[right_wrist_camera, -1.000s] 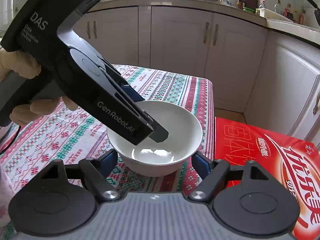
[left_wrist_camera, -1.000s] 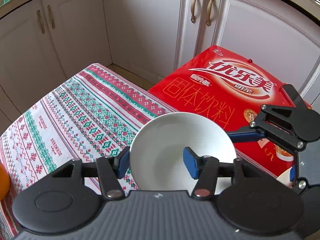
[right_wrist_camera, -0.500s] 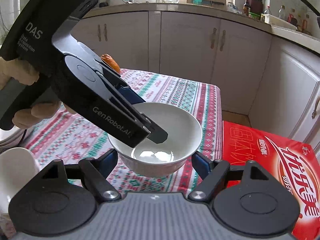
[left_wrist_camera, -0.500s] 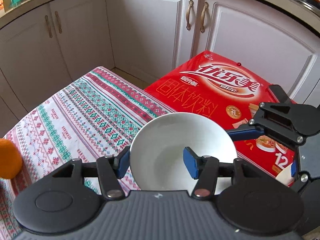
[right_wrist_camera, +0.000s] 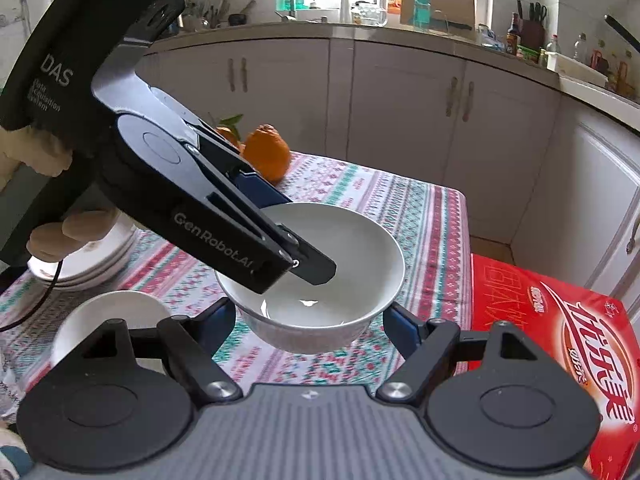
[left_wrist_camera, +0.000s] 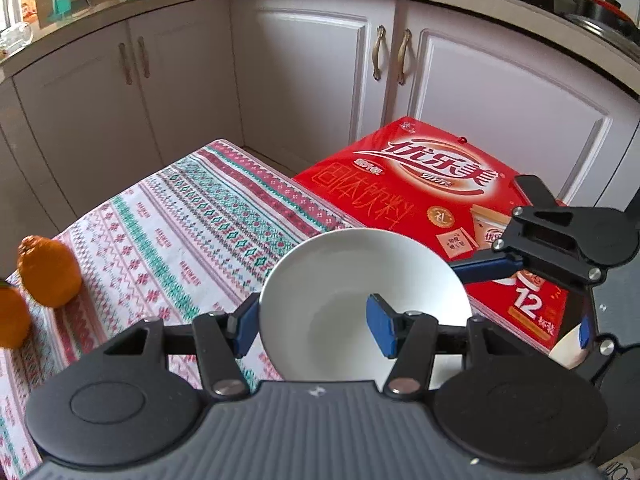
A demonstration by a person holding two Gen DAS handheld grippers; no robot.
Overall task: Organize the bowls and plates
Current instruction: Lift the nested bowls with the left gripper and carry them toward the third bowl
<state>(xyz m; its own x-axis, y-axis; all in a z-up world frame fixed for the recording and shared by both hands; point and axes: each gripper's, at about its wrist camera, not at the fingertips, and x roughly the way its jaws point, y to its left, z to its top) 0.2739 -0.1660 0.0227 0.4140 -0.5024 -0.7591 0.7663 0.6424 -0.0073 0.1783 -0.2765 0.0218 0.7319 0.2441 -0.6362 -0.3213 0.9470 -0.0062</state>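
Left claw (left_wrist_camera: 314, 326) pinches the near wall of a white bowl (left_wrist_camera: 360, 300), one pad outside the rim and one inside, and holds it off the surface (left_wrist_camera: 180, 220). The right claw (right_wrist_camera: 310, 326) stands wide open, its pads either side of the same bowl but not touching it, so far as I can tell. I'd judge the bowl is being carried toward the other crockery. Next it needs to be kept level, brought over the second bowl (right_wrist_camera: 108, 316) at the near left, and set down inside it. Counted: two bowls; one stack of plates (right_wrist_camera: 92, 260), number unclear; two oranges (left_wrist_camera: 50, 274); one red box (left_wrist_camera: 432, 208) beside the surface.
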